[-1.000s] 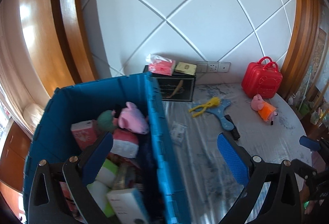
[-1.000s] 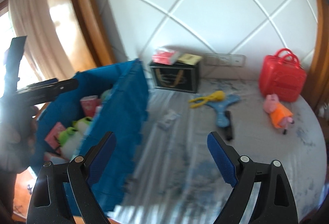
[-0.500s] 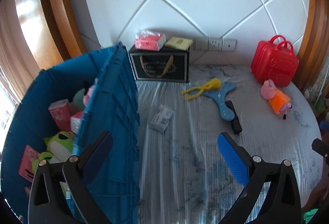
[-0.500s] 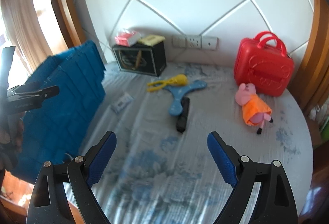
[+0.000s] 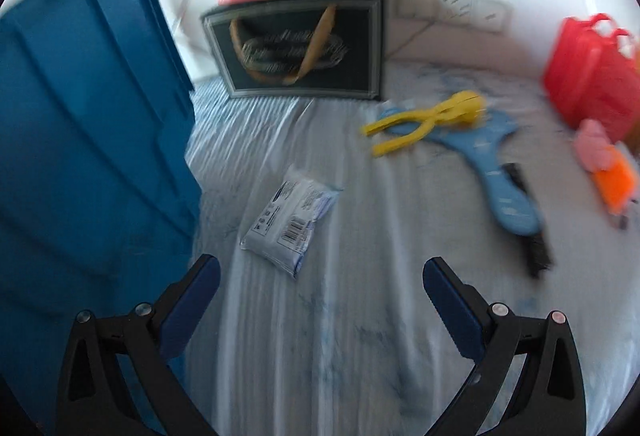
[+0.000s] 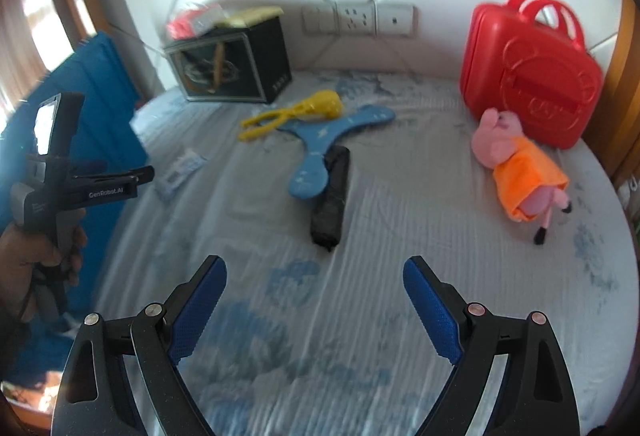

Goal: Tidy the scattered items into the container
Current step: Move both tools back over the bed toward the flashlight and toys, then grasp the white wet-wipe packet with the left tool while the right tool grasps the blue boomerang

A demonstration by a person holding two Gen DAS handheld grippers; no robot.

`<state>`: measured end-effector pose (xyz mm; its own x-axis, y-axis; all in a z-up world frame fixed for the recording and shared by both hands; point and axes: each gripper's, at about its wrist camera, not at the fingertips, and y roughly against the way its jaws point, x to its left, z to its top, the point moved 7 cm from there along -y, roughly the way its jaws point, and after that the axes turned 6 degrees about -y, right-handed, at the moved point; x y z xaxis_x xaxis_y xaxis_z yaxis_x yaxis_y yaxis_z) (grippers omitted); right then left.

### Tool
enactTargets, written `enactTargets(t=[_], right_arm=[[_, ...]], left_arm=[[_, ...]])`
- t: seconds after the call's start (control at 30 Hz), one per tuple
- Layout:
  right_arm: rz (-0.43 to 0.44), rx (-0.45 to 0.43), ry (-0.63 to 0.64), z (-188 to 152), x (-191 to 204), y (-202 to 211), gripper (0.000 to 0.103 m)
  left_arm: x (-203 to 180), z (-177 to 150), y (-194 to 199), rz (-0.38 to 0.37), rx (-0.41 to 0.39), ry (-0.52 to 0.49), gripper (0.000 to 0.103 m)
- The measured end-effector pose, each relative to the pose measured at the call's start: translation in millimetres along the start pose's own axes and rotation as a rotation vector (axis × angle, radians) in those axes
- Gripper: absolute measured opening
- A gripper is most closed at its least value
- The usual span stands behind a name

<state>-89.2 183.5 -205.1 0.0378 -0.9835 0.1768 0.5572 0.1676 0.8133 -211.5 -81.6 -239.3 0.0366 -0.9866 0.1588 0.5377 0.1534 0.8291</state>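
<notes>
My left gripper (image 5: 320, 272) is open and empty, just in front of a white tissue packet (image 5: 290, 222) lying on the bed beside the blue crate (image 5: 88, 140). My right gripper (image 6: 314, 276) is open and empty, low over the sheet, short of a black folded umbrella (image 6: 330, 196). A blue boomerang toy (image 6: 320, 152), a yellow clamp toy (image 6: 296, 112) and a pink pig plush in an orange dress (image 6: 520, 164) lie further back. The packet (image 6: 178, 170) and the crate (image 6: 80, 104) also show at the left of the right wrist view.
A red plastic case (image 6: 532, 72) stands at the back right against the wall. A black box (image 5: 300, 48) with red and yellow packs on top stands at the back by the crate. The hand-held left gripper body (image 6: 56, 172) is at the left edge.
My left gripper has swung away from the crate's inside and down toward the tissue packet. My right gripper has moved right and lower over the bed toward the umbrella.
</notes>
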Motion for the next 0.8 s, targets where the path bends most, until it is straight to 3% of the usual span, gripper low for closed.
enactTargets(t=[0.3, 0.37, 0.47, 0.6, 0.7, 0.8], right_arm=[[-0.029, 0.078, -0.039, -2, -24, -117, 0.091], [-0.03, 0.072, -0.036, 2, -22, -130, 0.091], [-0.033, 0.076, -0.024, 9, -20, -146, 0.091], [-0.041, 0.024, -0.024, 23, -19, -142, 0.091], [-0.042, -0.001, 0.016, 43, -9, -145, 0.091], [-0.057, -0.002, 0.064, 72, 5, -164, 0.091]], left_arm=[[23, 6, -92, 0.086, 0.056, 0.035, 0.103], [19, 10, -99, 0.058, 0.045, 0.008, 0.102], [16, 17, -110, 0.093, 0.043, -0.059, 0.103], [19, 23, -118, 0.086, 0.04, -0.054, 0.102], [18, 23, -129, 0.12, 0.053, -0.102, 0.103], [15, 23, -139, 0.091, 0.053, -0.098, 0.103]])
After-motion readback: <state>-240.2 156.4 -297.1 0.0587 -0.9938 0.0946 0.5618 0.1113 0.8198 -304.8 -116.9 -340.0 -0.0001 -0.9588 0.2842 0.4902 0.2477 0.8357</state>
